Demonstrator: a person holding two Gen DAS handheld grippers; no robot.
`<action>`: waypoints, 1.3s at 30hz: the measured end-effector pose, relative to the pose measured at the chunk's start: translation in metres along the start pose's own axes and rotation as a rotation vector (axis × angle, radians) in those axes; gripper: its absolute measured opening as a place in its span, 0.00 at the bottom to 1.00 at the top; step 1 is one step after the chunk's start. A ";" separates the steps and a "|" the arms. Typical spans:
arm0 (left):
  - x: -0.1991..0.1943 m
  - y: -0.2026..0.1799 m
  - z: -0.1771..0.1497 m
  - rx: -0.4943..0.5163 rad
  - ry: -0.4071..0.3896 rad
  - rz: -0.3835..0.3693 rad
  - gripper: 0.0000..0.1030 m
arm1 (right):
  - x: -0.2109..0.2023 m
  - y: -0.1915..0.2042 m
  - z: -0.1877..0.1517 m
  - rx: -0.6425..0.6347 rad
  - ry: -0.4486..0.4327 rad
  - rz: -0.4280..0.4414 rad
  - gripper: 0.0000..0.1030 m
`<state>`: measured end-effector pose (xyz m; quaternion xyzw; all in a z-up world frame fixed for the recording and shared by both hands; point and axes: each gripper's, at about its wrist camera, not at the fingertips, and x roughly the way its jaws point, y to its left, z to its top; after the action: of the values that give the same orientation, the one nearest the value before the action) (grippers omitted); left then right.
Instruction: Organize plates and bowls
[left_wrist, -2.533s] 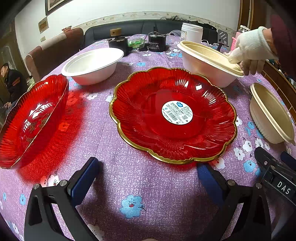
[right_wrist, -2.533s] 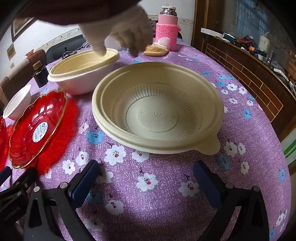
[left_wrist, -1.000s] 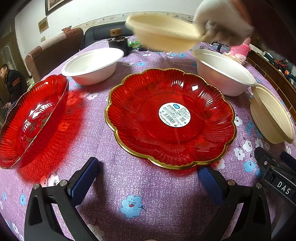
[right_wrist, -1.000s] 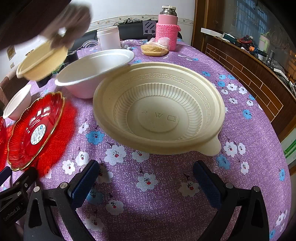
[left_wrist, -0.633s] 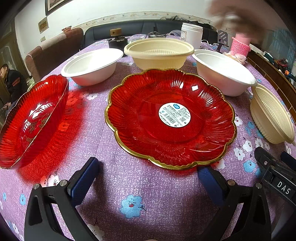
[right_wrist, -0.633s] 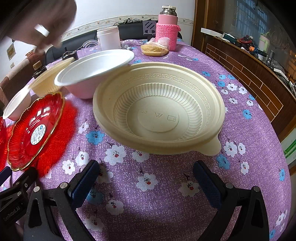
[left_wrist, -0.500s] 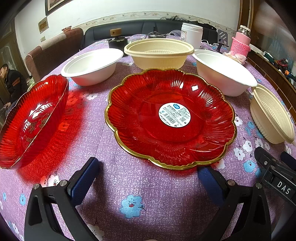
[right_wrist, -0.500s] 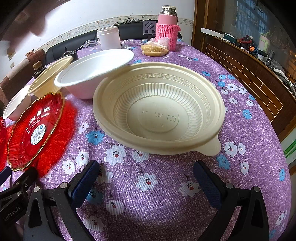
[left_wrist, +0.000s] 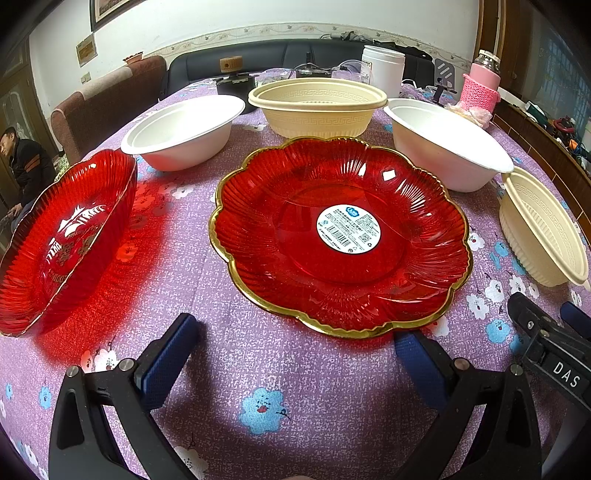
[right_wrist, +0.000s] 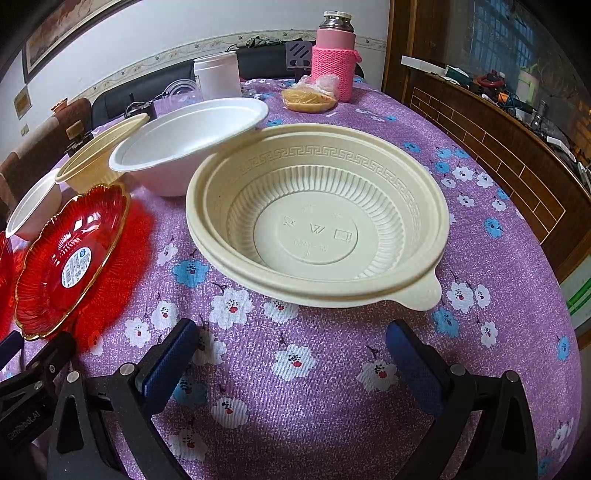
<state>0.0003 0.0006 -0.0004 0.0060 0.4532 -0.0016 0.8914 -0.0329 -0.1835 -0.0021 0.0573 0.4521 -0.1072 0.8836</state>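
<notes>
Heads up, both your left tongs (left_wrist: 291, 354) and right tongs (right_wrist: 291, 354) sit wide apart and empty, with the gold-rimmed red plate (left_wrist: 340, 236) mid-frame and the beige bowl (right_wrist: 317, 218) dead center, so a shallow rim pinch could slip.

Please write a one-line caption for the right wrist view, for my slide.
Open right tool faces an empty beige bowl on a purple floral tablecloth, white bowl behind.
</notes>
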 end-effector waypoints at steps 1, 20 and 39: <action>0.000 0.000 0.000 0.000 0.000 0.000 1.00 | 0.000 0.000 0.000 0.000 0.000 0.000 0.99; 0.000 0.000 0.000 0.000 0.000 0.000 1.00 | 0.002 0.005 0.001 0.028 0.000 -0.019 0.99; -0.014 0.001 -0.013 0.094 0.058 -0.077 1.00 | -0.007 0.009 -0.009 0.019 0.024 -0.008 0.99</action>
<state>-0.0190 0.0020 0.0035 0.0304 0.4782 -0.0571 0.8759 -0.0416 -0.1717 -0.0017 0.0651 0.4617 -0.1145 0.8772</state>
